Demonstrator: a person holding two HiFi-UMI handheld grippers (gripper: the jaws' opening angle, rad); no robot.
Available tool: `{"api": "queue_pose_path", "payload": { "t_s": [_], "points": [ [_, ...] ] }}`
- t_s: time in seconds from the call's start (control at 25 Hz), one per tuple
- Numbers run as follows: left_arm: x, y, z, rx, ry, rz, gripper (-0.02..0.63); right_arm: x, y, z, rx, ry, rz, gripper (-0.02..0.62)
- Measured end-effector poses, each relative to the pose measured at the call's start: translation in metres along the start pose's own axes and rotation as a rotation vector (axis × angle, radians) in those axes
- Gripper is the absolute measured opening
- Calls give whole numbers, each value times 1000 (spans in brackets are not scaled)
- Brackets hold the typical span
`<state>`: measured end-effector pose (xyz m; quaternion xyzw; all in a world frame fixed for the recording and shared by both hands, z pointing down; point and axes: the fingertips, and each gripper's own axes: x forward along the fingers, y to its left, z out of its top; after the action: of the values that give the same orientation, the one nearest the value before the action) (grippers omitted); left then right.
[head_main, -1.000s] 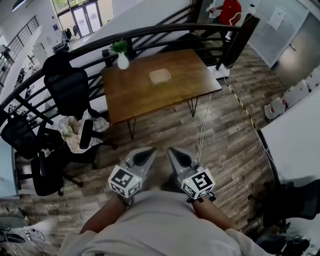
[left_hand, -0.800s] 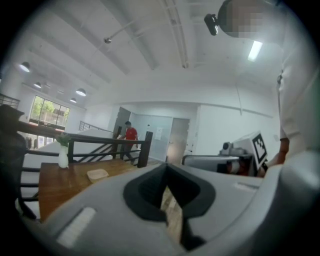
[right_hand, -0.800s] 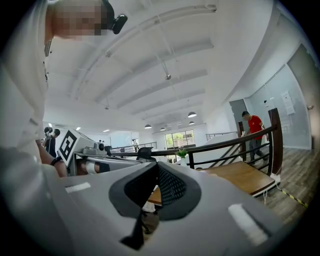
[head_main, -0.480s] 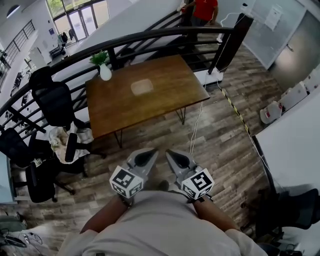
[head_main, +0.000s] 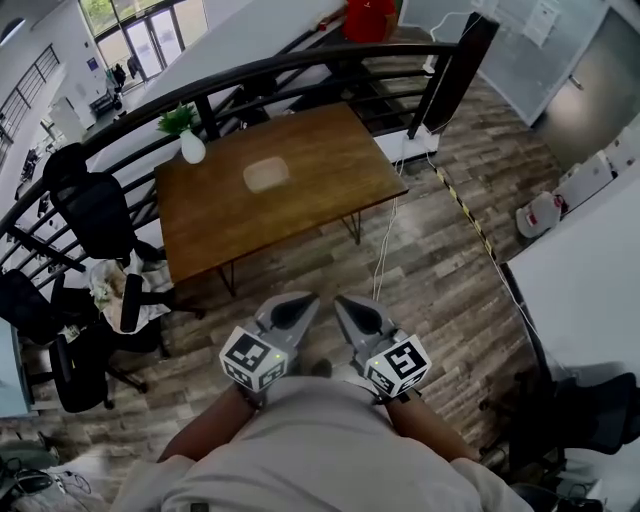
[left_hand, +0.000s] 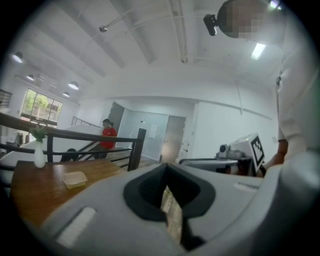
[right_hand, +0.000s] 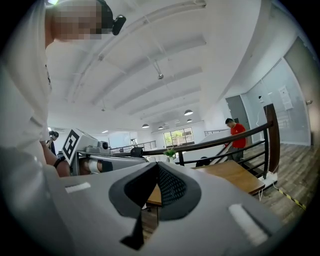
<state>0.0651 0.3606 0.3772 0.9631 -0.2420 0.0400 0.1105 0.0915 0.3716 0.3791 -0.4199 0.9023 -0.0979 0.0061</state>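
My left gripper (head_main: 297, 306) and right gripper (head_main: 348, 306) are held side by side close to my body, above the wood-plank floor. Both are shut with nothing between the jaws. In the left gripper view the left gripper (left_hand: 167, 170) points towards a brown wooden table (left_hand: 35, 192). On that table lie a shallow pale container (left_hand: 74, 179) and a white vase with a plant (left_hand: 38, 156). The right gripper (right_hand: 157, 170) in its own view faces the same table (right_hand: 235, 175). In the head view the table (head_main: 310, 195) stands well ahead of both grippers, with the container (head_main: 265, 175) near its middle.
A dark railing (head_main: 300, 70) curves behind the table, and a person in a red top (head_main: 368, 15) stands beyond it. Black office chairs (head_main: 95, 215) crowd the left. A white cable (head_main: 385, 250) runs down from the table. A white counter (head_main: 590, 270) is at the right.
In the head view the table and chairs have slid up and to the left, and the person in red has shifted left. Both grippers stay shut in the same place.
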Motion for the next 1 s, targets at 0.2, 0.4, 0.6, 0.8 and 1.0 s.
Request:
{"api": "queue_pose_path", "payload": {
  "t_s": [0.2, 0.4, 0.6, 0.8, 1.0],
  "points": [
    [21, 11, 3, -2, 10, -24, 3, 3, -22, 3, 13, -5, -33, 8],
    [35, 36, 7, -8, 15, -33, 3, 24, -41, 5, 23, -2, -46, 8],
    [46, 80, 11, -8, 16, -25, 3, 65, -60, 5, 36, 0, -32, 8],
    [56, 145, 26, -2, 6, -26, 3, 131, -83, 14, 17, 0, -16, 8],
    [63, 224, 50, 25, 9, -46, 3, 213, -107, 28, 18, -4, -22, 8]
  ]
}}
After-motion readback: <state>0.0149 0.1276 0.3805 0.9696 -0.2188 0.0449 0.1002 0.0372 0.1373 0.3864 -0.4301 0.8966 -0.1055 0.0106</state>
